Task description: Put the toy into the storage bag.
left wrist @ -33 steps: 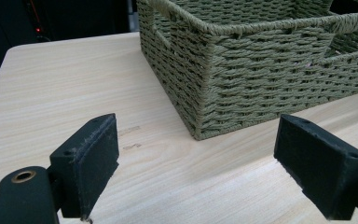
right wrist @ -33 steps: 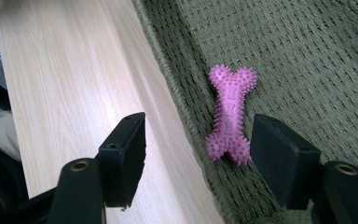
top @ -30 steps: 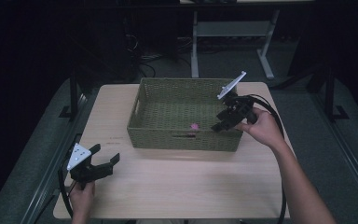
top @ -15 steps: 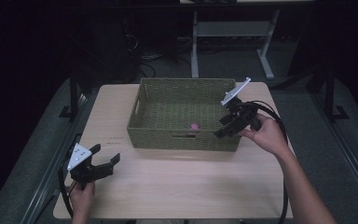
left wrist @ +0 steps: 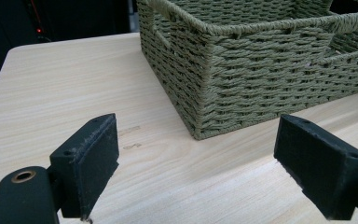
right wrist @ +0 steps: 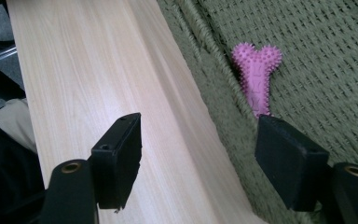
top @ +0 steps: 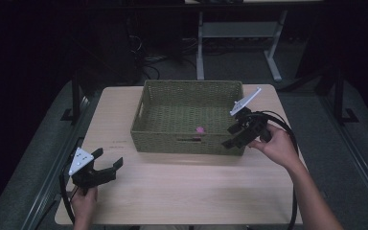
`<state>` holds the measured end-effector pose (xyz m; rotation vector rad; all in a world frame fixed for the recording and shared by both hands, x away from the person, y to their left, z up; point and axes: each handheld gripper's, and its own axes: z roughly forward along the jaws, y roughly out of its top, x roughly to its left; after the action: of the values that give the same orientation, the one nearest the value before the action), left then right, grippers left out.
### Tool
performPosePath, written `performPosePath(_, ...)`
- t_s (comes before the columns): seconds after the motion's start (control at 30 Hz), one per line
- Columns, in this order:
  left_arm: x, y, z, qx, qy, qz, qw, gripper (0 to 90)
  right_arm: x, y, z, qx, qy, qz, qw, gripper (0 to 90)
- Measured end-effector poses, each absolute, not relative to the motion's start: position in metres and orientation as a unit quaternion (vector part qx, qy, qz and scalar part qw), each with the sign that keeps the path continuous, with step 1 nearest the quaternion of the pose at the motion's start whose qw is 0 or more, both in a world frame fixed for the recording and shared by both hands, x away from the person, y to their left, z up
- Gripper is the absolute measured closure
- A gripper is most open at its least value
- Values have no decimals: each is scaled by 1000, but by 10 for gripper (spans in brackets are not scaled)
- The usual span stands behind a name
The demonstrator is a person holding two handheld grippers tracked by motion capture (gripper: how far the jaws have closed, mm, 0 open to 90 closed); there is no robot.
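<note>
Inside the basket [top: 189, 91] a pink toy [top: 200, 130] already lies, so little seems left, while the right gripper [top: 237, 134] and left gripper [top: 106, 167] gape empty.

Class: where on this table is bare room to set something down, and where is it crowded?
Free: the tabletop strip between the woven basket and the near edge, and left of the basket. Crowded: the basket's right front corner, where the right gripper hovers; the left gripper takes the near-left corner.

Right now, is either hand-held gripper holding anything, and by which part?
Nothing is held. The left hand-held gripper is open above the table; the right hand-held gripper is open at the basket rim, the pink toy lying loose inside.
</note>
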<state>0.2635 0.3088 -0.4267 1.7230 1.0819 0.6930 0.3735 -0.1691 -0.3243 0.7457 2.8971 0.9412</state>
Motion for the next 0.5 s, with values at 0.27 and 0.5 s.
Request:
performPosePath(0.27,263,308,-427,705,442,283,476,133,364,-173,-325,233,924,302,8,309)
performPosePath(0.5,263,308,-427,705,443,284,477,133,357,-177,-332,238,922,304,7,308)
